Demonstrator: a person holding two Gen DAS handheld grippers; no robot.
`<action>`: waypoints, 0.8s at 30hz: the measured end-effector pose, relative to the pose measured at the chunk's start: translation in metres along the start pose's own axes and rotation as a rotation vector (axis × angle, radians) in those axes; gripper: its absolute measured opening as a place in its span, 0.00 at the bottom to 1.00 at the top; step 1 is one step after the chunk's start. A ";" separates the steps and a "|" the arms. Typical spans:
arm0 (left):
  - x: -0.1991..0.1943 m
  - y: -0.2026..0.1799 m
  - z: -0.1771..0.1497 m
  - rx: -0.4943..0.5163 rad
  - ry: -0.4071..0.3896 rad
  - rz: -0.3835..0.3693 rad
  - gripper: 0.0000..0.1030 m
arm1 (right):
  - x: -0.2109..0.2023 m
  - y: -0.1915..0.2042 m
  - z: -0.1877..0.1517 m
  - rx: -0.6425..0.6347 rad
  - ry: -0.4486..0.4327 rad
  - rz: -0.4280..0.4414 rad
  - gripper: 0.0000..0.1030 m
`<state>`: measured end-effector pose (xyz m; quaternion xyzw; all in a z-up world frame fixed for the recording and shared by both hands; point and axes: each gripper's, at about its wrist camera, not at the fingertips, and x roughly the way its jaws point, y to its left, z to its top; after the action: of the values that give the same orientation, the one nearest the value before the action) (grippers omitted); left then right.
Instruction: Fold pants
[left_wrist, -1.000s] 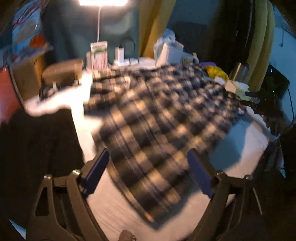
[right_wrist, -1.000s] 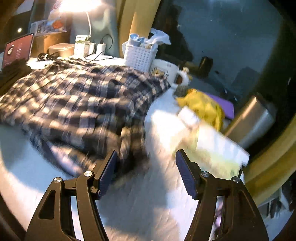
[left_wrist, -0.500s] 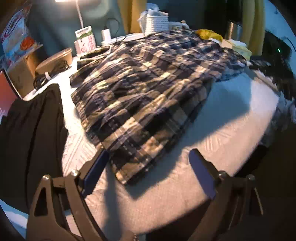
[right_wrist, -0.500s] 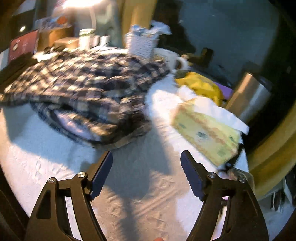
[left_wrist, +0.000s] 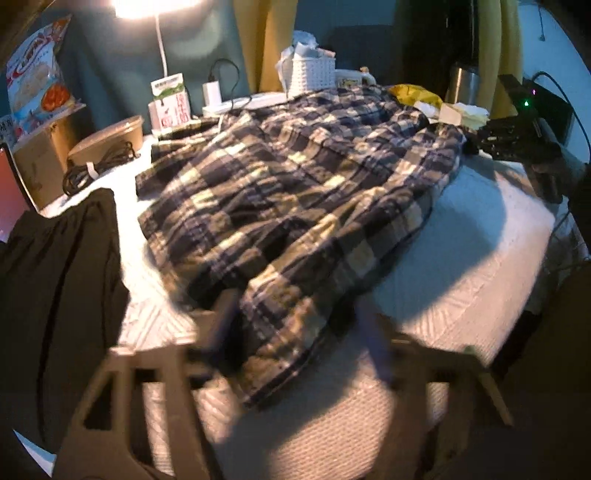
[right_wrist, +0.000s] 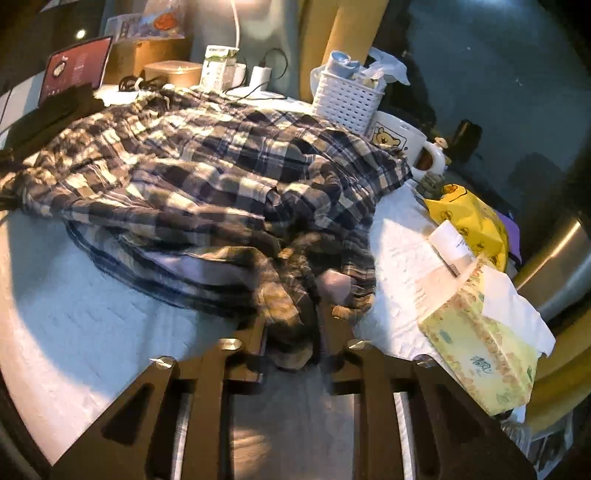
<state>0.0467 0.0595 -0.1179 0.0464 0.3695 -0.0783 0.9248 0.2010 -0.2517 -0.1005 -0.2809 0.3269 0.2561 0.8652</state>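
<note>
Right gripper (right_wrist: 291, 332) clamps my plaid pants (right_wrist: 207, 177) at their near corner; left gripper (left_wrist: 295, 332), blurred, straddles their hem, grip unclear.

We count one pair of plaid flannel pants (right_wrist: 207, 177), one white slotted plastic basket (right_wrist: 345, 99), one white ceramic mug with a bear print (right_wrist: 397, 142), one yellow-green tissue box (right_wrist: 480, 339), one yellow plastic bag (right_wrist: 467, 218), one black garment (left_wrist: 55, 273) and one milk carton (left_wrist: 170, 101).
</note>
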 end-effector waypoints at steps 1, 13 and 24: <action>-0.001 0.001 0.000 -0.007 0.000 -0.004 0.20 | -0.003 0.004 -0.001 -0.006 -0.005 -0.018 0.18; -0.063 0.012 0.001 -0.065 -0.126 -0.082 0.11 | -0.083 0.015 -0.024 0.132 -0.071 -0.106 0.18; -0.108 0.025 0.021 -0.047 -0.235 -0.068 0.10 | -0.122 0.002 -0.007 0.237 -0.184 -0.084 0.18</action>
<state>-0.0115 0.0925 -0.0274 0.0029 0.2614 -0.1057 0.9594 0.1166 -0.2865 -0.0195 -0.1656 0.2620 0.2042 0.9286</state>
